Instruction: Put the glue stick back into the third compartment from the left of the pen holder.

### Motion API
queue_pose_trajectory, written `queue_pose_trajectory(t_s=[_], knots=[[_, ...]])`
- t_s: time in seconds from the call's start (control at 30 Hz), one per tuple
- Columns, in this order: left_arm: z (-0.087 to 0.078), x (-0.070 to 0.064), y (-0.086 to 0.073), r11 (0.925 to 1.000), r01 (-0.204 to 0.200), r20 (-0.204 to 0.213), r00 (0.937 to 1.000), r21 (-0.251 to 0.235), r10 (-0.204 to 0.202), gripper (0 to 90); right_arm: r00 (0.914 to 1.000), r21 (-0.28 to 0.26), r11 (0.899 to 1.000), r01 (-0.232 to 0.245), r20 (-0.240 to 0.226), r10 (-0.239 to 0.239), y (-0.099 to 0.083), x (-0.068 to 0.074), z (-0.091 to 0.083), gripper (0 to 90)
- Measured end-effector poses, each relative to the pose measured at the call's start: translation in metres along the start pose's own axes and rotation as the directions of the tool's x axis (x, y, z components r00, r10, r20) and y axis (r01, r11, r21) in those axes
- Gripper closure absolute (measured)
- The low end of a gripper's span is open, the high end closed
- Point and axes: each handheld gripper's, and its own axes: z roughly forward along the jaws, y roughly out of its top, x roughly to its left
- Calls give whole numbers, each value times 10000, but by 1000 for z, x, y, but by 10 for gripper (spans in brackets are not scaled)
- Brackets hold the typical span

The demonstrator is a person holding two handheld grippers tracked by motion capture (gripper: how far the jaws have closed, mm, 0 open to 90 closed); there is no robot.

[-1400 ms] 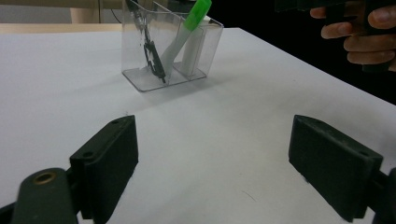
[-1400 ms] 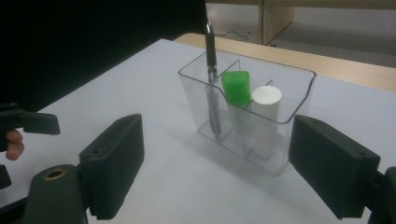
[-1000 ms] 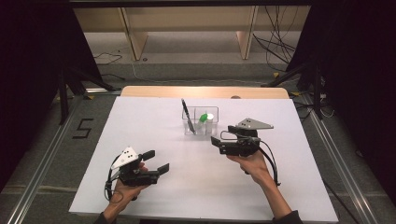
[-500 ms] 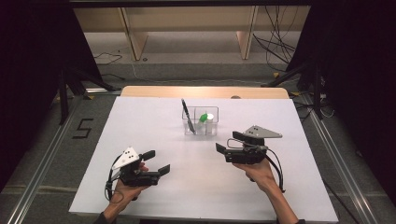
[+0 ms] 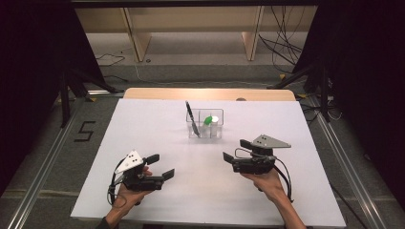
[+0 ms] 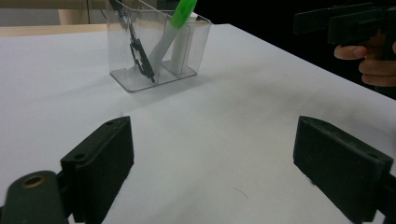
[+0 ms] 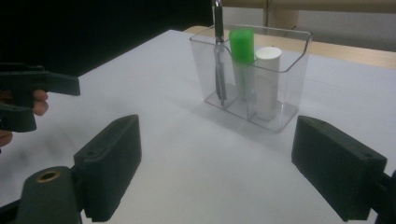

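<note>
Right gripper (image 5: 232, 159) has drawn back toward lower right, away from clear plastic three-compartment holder (image 5: 206, 125); left gripper (image 5: 159, 167) unmoved. Both jaws wide, empty. Approach holder squarely, slowly.

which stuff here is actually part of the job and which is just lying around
Part of the job:
- clear organiser
- black pen, green-capped marker and white tube standing in it
- left gripper and right gripper, both open and holding nothing

Just lying about:
- cables on the floor
- wooden shelf legs behind the table
</note>
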Motion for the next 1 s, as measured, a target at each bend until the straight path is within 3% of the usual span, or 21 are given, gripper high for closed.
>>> queue_pose_trajectory(t_s=[0.53,1.0], knots=[[0,-1,0,9999,-80,54,10000,93,79,122,10000,-80,10000,31,-53,-31,-13,3,-16,169],[1,-2,0,9998,-98,129,9999,148,96,122,9996,-213,9994,-265,129,268,-31,-3,-35,169]])
